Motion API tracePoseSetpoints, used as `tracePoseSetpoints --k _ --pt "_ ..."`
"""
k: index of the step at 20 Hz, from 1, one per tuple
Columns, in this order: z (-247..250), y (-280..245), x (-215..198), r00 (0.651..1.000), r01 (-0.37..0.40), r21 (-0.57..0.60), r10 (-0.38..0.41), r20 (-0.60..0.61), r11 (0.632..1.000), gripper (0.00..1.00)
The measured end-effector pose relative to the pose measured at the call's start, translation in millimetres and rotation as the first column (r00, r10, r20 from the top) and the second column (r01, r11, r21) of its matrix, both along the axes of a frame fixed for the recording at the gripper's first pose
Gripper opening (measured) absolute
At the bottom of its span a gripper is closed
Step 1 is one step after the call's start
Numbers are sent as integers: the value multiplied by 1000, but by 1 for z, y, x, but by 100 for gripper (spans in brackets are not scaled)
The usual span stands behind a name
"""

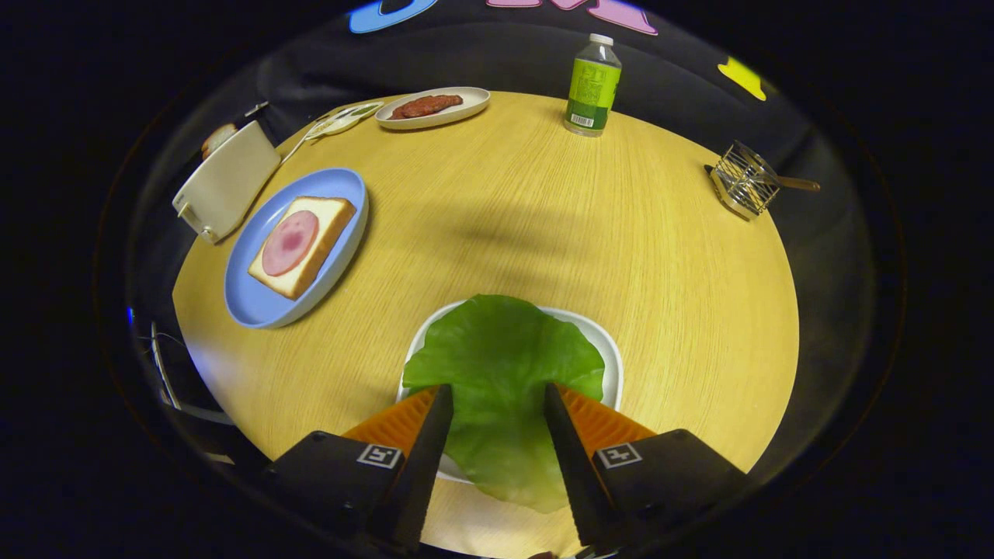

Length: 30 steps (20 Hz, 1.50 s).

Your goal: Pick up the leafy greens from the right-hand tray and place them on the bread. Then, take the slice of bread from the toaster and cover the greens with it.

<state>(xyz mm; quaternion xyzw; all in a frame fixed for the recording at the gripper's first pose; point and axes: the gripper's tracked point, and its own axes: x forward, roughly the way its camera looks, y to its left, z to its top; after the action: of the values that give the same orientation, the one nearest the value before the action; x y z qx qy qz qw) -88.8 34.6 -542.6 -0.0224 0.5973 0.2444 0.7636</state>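
Item: my gripper [497,396], fingers spread apart, one on each side of a broad green lettuce leaf [505,388]; whether they press on it I cannot tell. The leaf lies between the fingers on a white oval tray [613,365], its near edge hanging over the tray rim. Item: round light-wood table [621,264]. Item: blue oval plate [256,303], beyond the fingers to the left, bearing a square slice of white bread [330,225] topped with a round pink slice of ham [289,242]. Item: cream toaster [225,182] just beside that plate, a browned bread slice [217,138] showing at its top. Item: white dish with a reddish meat strip [425,105], far side. Item: green-labelled plastic bottle [593,85], upright. Item: small wire basket [745,182], far right.
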Motion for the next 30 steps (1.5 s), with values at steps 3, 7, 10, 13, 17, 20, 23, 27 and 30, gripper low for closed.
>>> tracePoseSetpoints --k 3,7,10,13,17,20,23,27,30 --pt "-1 0 -1 1000 -12 -7 12 -9 1000 74" --pt "1 3 -2 1000 -20 -3 20 -7 1000 21" --pt "1 2 -2 1000 -30 0 30 3 1000 7" --pt "8 -2 -3 1000 -25 1 25 15 1000 7" --pt "34 -6 8 999 18 24 -19 45 1000 7" --pt "69 7 18 996 11 73 -18 93 997 7" --pt "100 37 24 992 -25 131 9 123 991 7" --pt "132 95 30 988 -81 203 52 143 976 7" --pt "145 142 35 983 -133 239 97 157 962 7"
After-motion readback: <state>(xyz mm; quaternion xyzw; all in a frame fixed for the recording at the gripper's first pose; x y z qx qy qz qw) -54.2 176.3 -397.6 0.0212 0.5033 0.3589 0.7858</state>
